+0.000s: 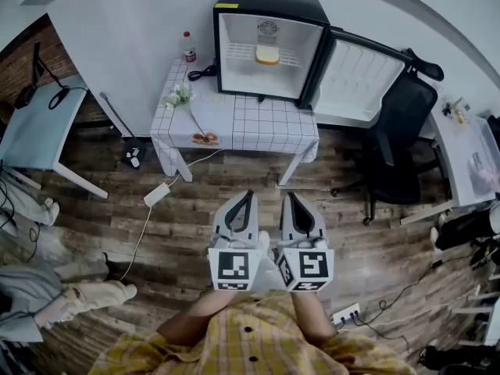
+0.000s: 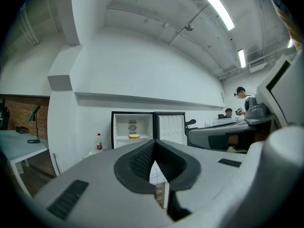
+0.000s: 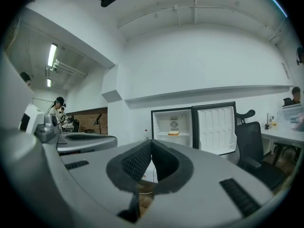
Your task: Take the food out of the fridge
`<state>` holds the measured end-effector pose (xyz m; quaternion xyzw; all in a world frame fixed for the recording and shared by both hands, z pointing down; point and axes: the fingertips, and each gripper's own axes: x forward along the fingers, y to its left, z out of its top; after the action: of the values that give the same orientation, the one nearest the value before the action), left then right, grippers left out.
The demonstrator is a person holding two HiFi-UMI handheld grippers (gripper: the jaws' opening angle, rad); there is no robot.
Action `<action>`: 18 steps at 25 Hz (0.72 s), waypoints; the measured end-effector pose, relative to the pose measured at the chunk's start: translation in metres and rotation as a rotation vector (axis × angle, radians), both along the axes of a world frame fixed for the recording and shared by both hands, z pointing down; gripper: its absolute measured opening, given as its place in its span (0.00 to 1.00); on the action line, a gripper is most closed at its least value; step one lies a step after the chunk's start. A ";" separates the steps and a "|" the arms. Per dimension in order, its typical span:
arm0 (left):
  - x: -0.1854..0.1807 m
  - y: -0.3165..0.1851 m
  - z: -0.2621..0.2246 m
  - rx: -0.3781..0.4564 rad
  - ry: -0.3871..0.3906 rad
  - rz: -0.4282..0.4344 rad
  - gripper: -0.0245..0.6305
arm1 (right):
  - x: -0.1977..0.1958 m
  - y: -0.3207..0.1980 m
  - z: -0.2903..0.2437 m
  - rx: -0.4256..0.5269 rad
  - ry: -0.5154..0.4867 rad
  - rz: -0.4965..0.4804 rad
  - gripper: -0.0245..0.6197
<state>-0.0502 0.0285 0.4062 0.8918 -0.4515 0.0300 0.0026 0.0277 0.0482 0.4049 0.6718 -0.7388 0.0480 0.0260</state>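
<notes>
Because the fridge (image 1: 269, 41) stands on a tabletop (image 1: 258, 127) against the far wall, the head view shows both tools well short of it, over the wooden floor. The fridge door (image 1: 355, 76) hangs open to the right, which leaves the inside clear to reach. The food (image 1: 267, 54), a pale piece with a yellow edge, lies on the wire shelf near the middle. The left gripper (image 1: 247, 201) and the right gripper (image 1: 291, 201) sit side by side close to the person's body and aim at the fridge. That looks like an approach carry rather than a reach. A bottle (image 1: 189, 47) stands on the tabletop just left of the fridge, flowers (image 1: 181, 98) lie nearer the front edge, and an office chair (image 1: 398, 131) stands beyond the open door.

In the left gripper view the fingers are pressed together at the tips with nothing between them. The fridge shows small above them, the food on its shelf.

In the right gripper view the fingers are likewise closed on nothing. The fridge and its open door sit just above and to the right of the tips.

I judge that the task is at its start. Either pair of fingers would have to spread before it could take the food, and the door side looks the tighter way in.
</notes>
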 end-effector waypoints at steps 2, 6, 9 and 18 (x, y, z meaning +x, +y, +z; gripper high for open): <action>0.004 -0.014 0.000 0.005 -0.004 -0.003 0.05 | 0.005 -0.016 -0.001 0.006 -0.003 -0.002 0.05; 0.015 -0.047 0.000 0.010 -0.009 -0.018 0.05 | 0.016 -0.050 -0.002 0.015 -0.003 -0.012 0.05; 0.027 -0.072 0.002 0.004 -0.012 -0.027 0.05 | 0.027 -0.075 -0.002 0.015 -0.004 -0.021 0.05; 0.067 -0.156 -0.010 0.015 -0.006 -0.068 0.05 | 0.065 -0.159 -0.013 0.023 0.000 -0.062 0.05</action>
<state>0.0171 -0.1276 0.3964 0.8758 -0.4817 0.0293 -0.0047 0.0927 -0.1108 0.3914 0.6489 -0.7596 0.0385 0.0198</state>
